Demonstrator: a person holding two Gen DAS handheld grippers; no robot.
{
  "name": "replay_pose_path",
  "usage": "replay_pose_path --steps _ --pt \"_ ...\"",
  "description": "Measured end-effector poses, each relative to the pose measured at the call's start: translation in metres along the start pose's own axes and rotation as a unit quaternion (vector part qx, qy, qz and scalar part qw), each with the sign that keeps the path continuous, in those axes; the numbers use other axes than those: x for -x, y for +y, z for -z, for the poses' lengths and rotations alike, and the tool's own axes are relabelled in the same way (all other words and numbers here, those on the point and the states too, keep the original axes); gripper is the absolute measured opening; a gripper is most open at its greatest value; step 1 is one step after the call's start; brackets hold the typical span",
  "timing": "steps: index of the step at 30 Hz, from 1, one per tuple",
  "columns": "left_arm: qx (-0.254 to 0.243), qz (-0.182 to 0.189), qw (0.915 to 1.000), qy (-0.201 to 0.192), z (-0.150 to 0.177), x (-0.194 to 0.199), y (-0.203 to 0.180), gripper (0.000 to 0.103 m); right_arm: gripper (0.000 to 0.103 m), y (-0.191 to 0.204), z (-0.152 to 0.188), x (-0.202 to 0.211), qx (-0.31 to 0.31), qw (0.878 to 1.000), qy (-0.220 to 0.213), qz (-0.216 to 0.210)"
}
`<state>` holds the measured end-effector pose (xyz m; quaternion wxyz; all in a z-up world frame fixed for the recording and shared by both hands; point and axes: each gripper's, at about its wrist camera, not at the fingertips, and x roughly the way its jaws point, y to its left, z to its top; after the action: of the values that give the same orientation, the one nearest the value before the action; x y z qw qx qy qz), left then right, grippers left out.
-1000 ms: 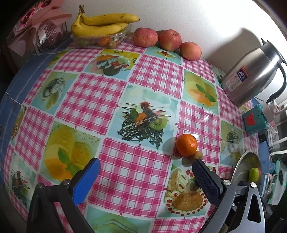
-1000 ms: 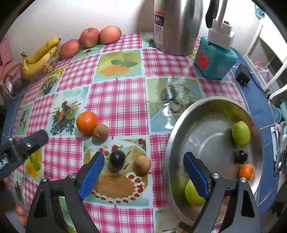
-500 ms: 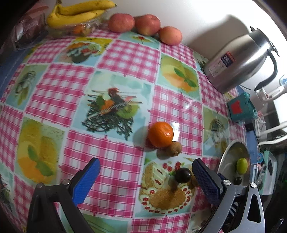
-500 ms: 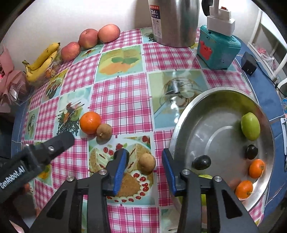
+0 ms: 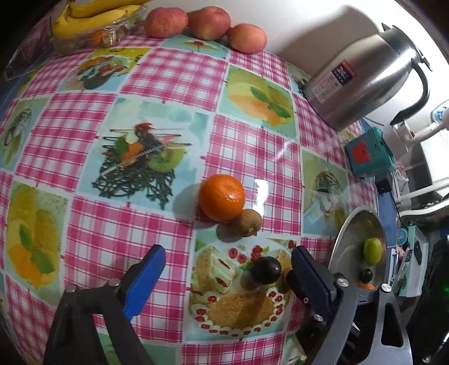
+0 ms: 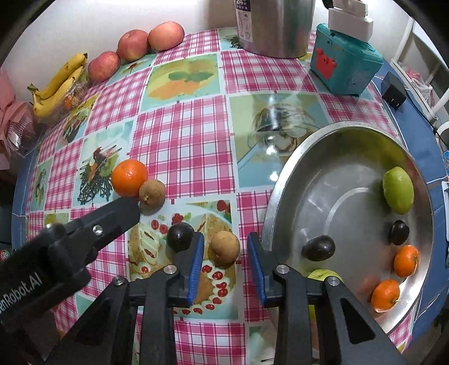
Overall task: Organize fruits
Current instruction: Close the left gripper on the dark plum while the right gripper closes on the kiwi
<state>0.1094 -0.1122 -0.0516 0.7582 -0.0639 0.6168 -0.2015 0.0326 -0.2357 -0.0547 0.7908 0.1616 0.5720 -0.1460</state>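
Now I am closing my right gripper (image 6: 224, 250) around the small brown round fruit (image 6: 224, 247), low in the frame, beside the steel bowl (image 6: 283, 179); my left gripper (image 5: 224, 269) is narrowing, empty.

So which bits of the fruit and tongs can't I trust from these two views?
- Green fruit at the metal bowl's near rim: right view, mostly behind the right tongs.
- Brown fruit: left view, hidden behind the left tongs' right pad.
- Contents of the plastic tub under the bananas: blurred.
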Motion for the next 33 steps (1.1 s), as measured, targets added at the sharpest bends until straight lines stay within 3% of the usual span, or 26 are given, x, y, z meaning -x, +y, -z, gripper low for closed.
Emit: replay_pose_path --steps 21,33 --pt "0.001 0.023 0.9995 0.022 0.002 -0.011 -0.009 0.061 0.026 0.006 -0.001 -0.004 0.03 0.999 0.006 0.016" --pt "0.012 0.036 0.9985 0.038 0.004 -0.017 -0.007 0.056 0.022 0.005 -0.001 -0.005 0.034 0.999 0.009 0.011"
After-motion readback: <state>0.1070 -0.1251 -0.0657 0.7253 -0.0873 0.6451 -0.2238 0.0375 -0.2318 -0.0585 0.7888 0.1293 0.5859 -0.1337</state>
